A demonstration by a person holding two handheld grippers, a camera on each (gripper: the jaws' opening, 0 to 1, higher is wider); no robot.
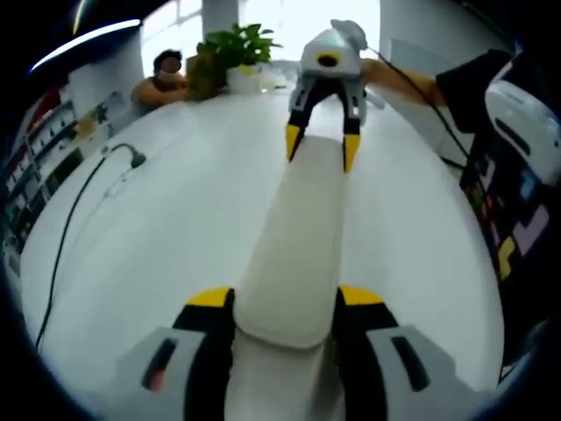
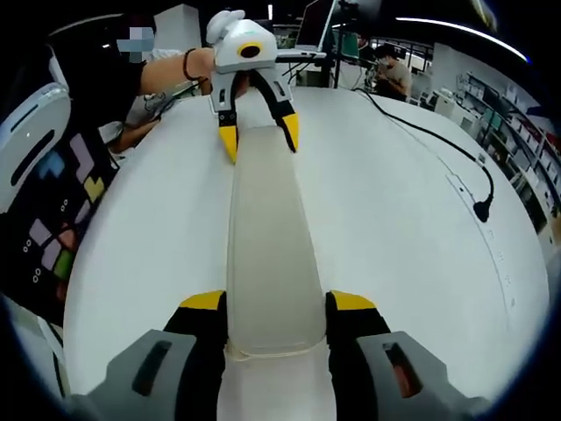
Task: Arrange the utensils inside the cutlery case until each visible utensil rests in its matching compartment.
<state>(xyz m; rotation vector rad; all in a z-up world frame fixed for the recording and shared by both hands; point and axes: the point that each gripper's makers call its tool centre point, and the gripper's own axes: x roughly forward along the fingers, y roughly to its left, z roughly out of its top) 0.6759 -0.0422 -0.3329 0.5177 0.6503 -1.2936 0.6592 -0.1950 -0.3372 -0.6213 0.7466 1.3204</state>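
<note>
A long, pale, translucent cutlery case [image 1: 302, 237] lies lengthwise on the white table [image 1: 158, 254], its lid closed, so I cannot tell what is inside. In the left gripper view my left gripper [image 1: 285, 298] holds the near end, one yellow-tipped jaw pressed on each side. My right gripper [image 1: 322, 149] clasps the far end. The right gripper view is the mirror of this: my right gripper [image 2: 277, 303] is shut on the near end of the case [image 2: 267, 237], and my left gripper [image 2: 259, 139] is on the far end.
A black cable with a plug [image 1: 136, 158] [image 2: 480, 209] runs across the table. A potted plant [image 1: 237, 48] and a seated person [image 1: 166, 79] are at the far edge. A panel with coloured block shapes [image 2: 61, 219] stands beside the table.
</note>
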